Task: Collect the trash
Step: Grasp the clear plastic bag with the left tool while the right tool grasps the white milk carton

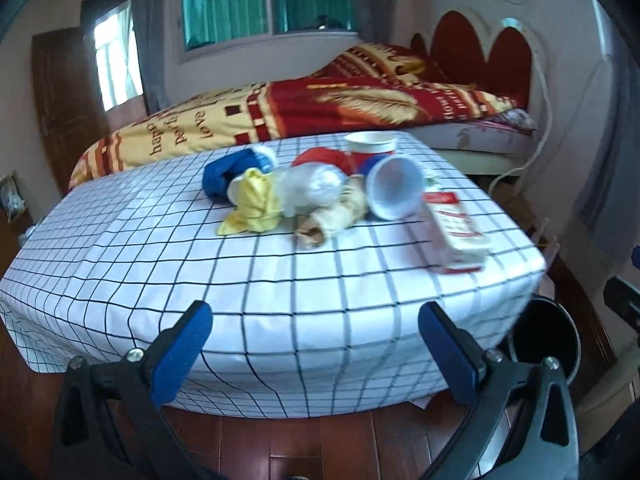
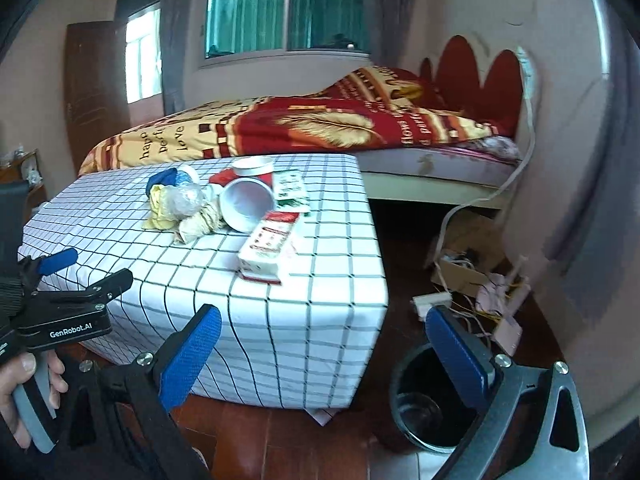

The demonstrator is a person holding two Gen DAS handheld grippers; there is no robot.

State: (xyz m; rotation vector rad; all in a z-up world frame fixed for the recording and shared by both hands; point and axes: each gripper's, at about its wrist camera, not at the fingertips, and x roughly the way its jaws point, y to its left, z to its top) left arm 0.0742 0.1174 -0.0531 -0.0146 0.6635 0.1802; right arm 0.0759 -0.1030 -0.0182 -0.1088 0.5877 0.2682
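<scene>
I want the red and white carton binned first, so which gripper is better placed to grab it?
Probably the right gripper: open and empty, it faces the carton at the table's right edge, with the black bin just below it. The left gripper sits further left.

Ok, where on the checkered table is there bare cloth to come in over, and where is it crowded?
Bare: the near half of the checkered table, from its front edge up to the yellow wrapper, and the whole left side. Crowded: the far middle, where the wrappers, the tipped white cup and the upright cup bunch together; the red-and-white carton takes the right edge.
</scene>
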